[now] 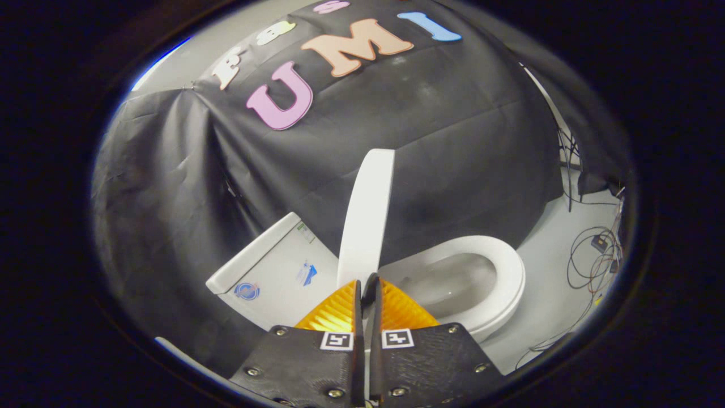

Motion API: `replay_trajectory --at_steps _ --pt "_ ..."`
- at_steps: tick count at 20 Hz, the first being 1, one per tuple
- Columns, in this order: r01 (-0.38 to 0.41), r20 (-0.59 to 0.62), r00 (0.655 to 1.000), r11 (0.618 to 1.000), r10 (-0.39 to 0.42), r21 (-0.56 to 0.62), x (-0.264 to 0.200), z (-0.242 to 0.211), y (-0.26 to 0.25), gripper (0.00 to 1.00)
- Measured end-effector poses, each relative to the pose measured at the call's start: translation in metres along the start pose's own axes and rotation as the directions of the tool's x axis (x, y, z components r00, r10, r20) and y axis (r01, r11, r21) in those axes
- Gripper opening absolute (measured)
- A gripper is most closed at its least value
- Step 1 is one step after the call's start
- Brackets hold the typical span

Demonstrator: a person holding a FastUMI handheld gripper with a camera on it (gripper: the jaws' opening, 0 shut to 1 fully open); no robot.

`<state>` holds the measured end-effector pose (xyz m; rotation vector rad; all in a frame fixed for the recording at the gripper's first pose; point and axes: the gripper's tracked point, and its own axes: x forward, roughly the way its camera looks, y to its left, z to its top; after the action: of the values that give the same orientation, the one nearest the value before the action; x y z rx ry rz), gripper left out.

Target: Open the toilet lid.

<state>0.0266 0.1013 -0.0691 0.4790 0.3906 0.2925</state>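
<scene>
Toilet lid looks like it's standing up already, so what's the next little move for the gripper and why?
Probably nudge the toilet lid a little further back toward the tank, then let go. The lid stands about upright, edge-on just ahead of the gripper, whose fingers sit nearly closed at its lower edge; whether they pinch it is unclear. The seat and bowl lie uncovered, so the lid mainly needs a stable rest.

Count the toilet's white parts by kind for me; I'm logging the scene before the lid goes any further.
Lid, raised on edge, its lower edge between the gripper fingers: 1
Seat, down on the bowl: 1
Tank, beside the lid: 1
Total: 3
</scene>
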Motion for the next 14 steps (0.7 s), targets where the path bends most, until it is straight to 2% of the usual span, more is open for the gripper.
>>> replay_trajectory --at_steps 14 --pt "-0.069 0.023 0.997 0.994 0.072 -0.084 0.005 0.005 0.055 0.04"
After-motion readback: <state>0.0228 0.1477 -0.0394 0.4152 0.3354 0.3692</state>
